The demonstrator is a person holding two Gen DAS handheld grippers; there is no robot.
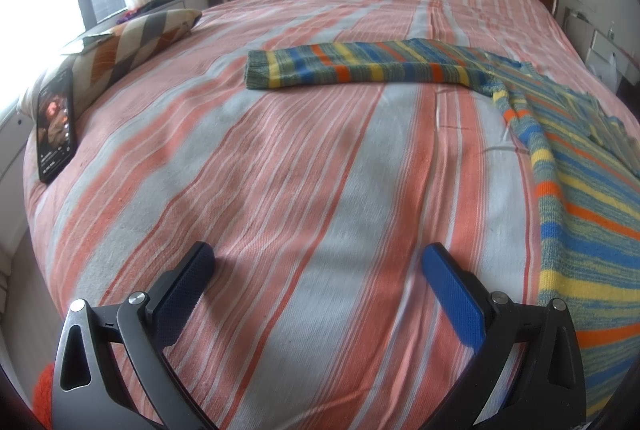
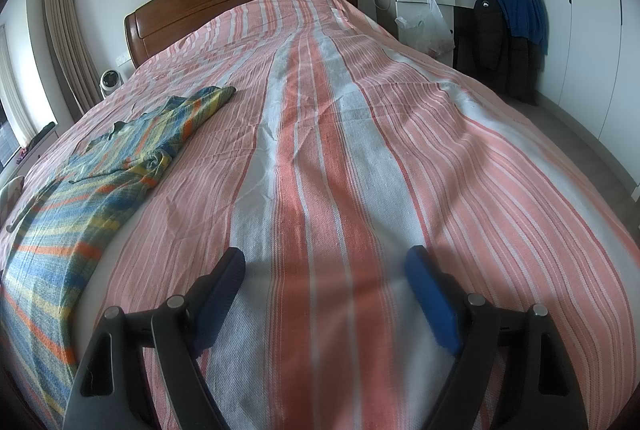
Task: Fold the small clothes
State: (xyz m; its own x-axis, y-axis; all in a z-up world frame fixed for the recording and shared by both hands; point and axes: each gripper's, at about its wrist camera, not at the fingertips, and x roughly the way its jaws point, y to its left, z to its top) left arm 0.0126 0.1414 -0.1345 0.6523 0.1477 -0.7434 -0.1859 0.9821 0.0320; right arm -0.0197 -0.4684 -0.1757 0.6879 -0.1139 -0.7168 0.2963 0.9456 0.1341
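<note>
At the far left of the left wrist view a phone (image 1: 56, 124) leans against a striped pillow (image 1: 132, 42) near the edge of the bed (image 1: 280, 170). The left gripper (image 1: 318, 262) hovers over bare bedspread, jaws spread wide and holding nothing. Ahead and to its right lies the striped sweater (image 1: 560, 158), one sleeve (image 1: 340, 66) stretched straight out leftward, the body running down toward the bed's near edge. In the right wrist view the sweater (image 2: 100, 166) sits off to the left, and the right gripper (image 2: 326, 270) is likewise wide open and empty above the bedspread. The fold looks not yet begun; a good start is probably to pinch the sleeve at its cuff, lift low, and lay it flat across the body.
</note>
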